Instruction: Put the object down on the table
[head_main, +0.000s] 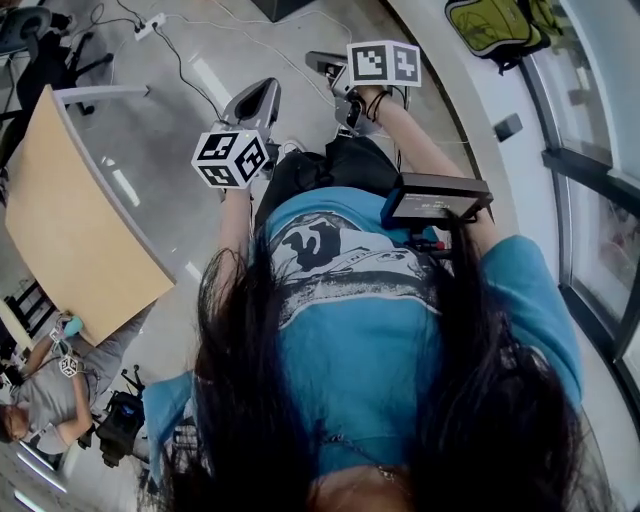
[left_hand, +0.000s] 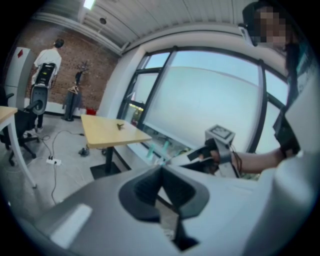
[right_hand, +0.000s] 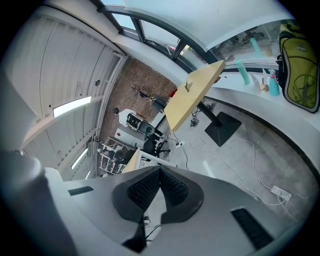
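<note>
Left gripper: jaws together, nothing between | right gripper: jaws together, nothing between | small object: on wooden table, well apart from both | open floor round table edges

This is an open office or lab. Ahead of the left claw stand a wooden worktop, an office chair, a brick wall and tall windows. Beyond the right claw, cables and a power strip lie on the grey floor.
</note>
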